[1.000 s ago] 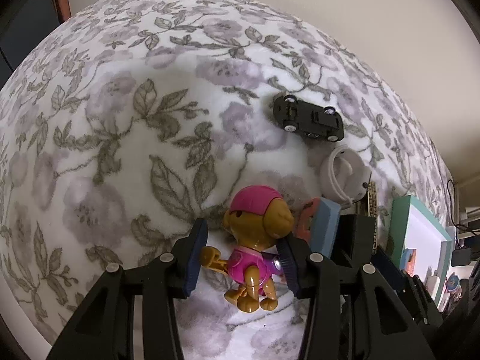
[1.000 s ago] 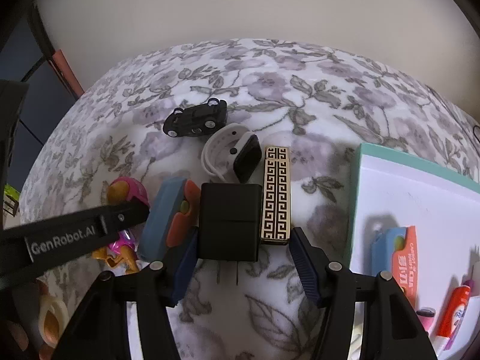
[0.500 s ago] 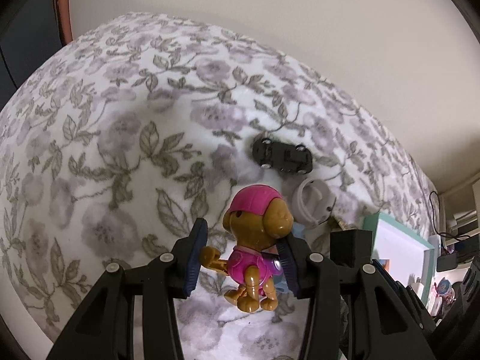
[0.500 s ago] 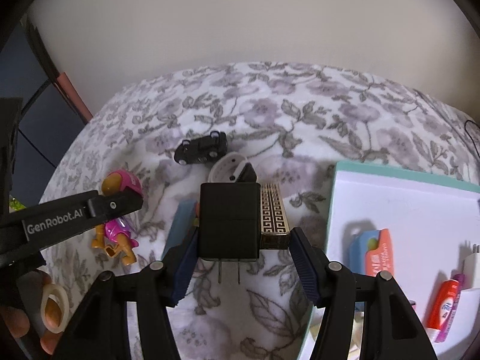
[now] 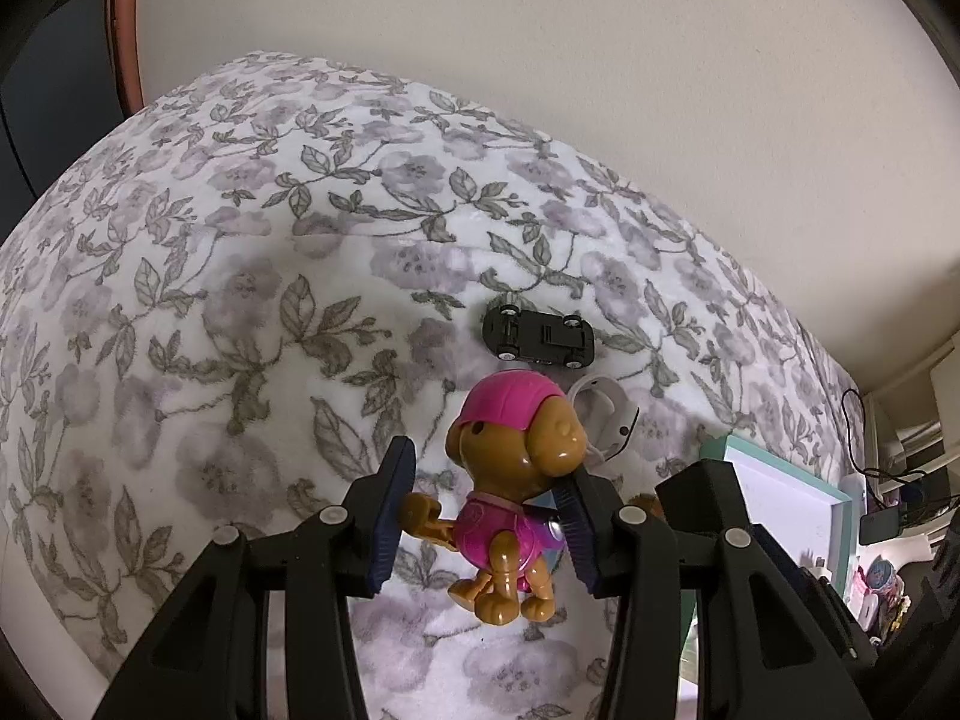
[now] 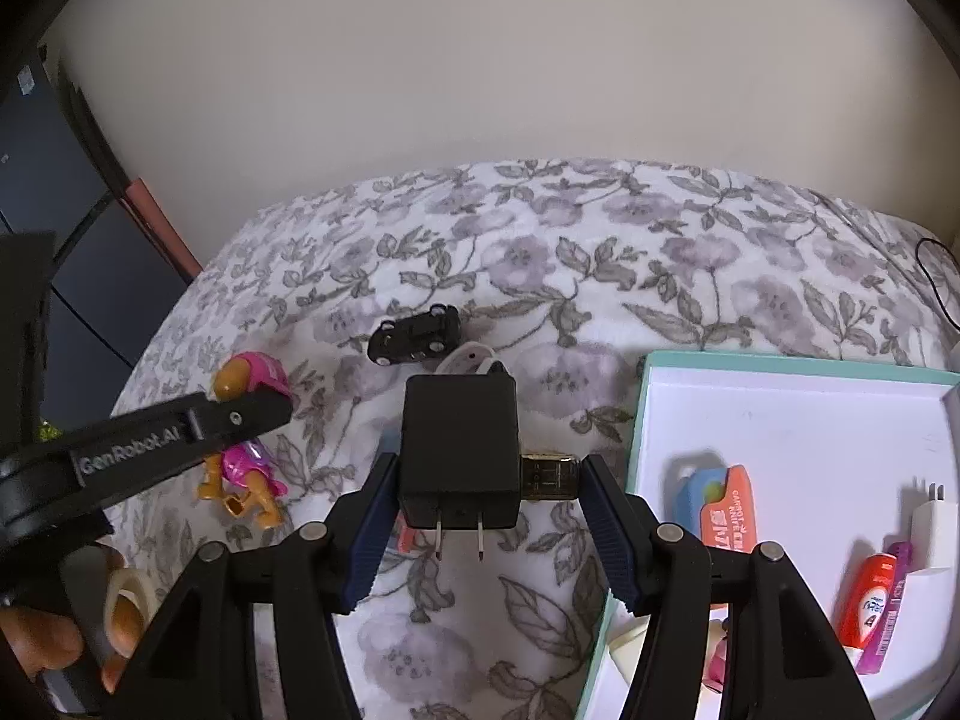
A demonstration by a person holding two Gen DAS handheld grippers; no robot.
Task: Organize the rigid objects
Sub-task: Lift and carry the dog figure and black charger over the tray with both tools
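A brown toy puppy (image 5: 510, 480) with a pink helmet hangs above the flowered bedspread (image 5: 240, 300), and my left gripper (image 5: 483, 519) is shut on its body. The right wrist view shows the same toy (image 6: 246, 378) behind the left gripper's finger (image 6: 180, 438). My right gripper (image 6: 489, 516) is shut on a black plug adapter (image 6: 459, 450), prongs toward the camera. A gold-patterned box (image 6: 549, 477) is pressed beside the adapter. Both loads are off the bed.
A black toy car (image 5: 540, 336) (image 6: 414, 333) and a white strap (image 5: 606, 420) (image 6: 468, 357) lie on the bedspread. At the right, a teal-rimmed box (image 6: 639, 420) holds an orange packet (image 6: 726, 504), a white charger (image 6: 933, 528) and an orange tube (image 6: 870, 600). A hand (image 6: 60, 642) shows at lower left.
Both grippers have risen from the bed with their loads and tilted up, so more wall shows. The car and strap stay where they lay.
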